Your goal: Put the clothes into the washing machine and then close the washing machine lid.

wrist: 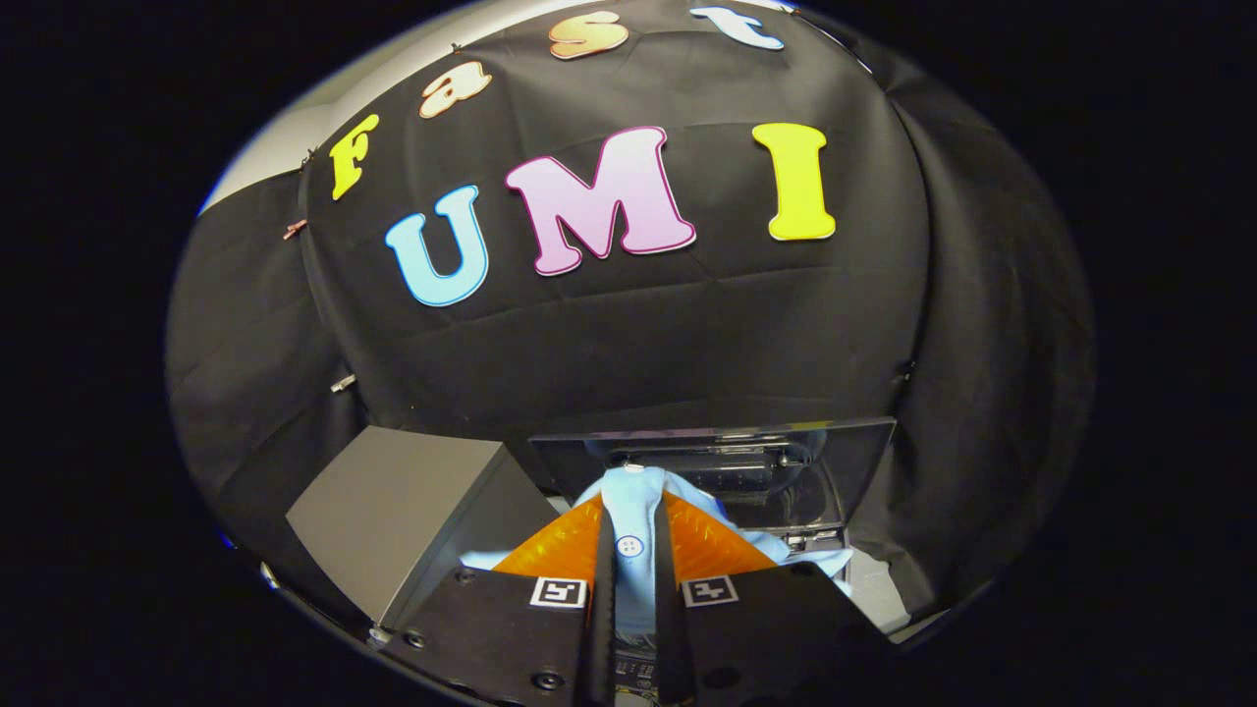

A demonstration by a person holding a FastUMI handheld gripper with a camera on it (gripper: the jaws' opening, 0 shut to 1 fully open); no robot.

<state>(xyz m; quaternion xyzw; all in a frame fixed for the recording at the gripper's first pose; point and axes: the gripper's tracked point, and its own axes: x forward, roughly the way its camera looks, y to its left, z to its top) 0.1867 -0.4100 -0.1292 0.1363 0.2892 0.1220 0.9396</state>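
Furthest left, a plain grey box-shaped block (393,511) is sitting beside the machine, its flat top tilted toward the camera by the lens; it is playing no visible part in the job and is simply standing well clear of the opening.

Moving to the middle, the gripper (633,535) is pinching a light blue cloth garment (628,511) between its jaws. The jaws are standing narrow, with only the thickness of the fabric between them, and both fingers are pressing on the folded strip that is running up between them. The cloth is bunching above the fingertips and spilling out to either side below, which suggests it is being carried hanging, so that the loose bulk can drop freely once it is over the drum. A small round button or tag is showing on the pinched strip.

Just beyond the fingertips and slightly right, the dark washing machine (786,491) is waiting with its dark glossy lid (707,442) standing raised, propped back so the opening stays clear for loading. Whether the garment is already over the opening or just short of it I cannot tell.

By my judgement the loading step is in hand: the cloth is not yet released inside, and the lid is left to close afterwards.
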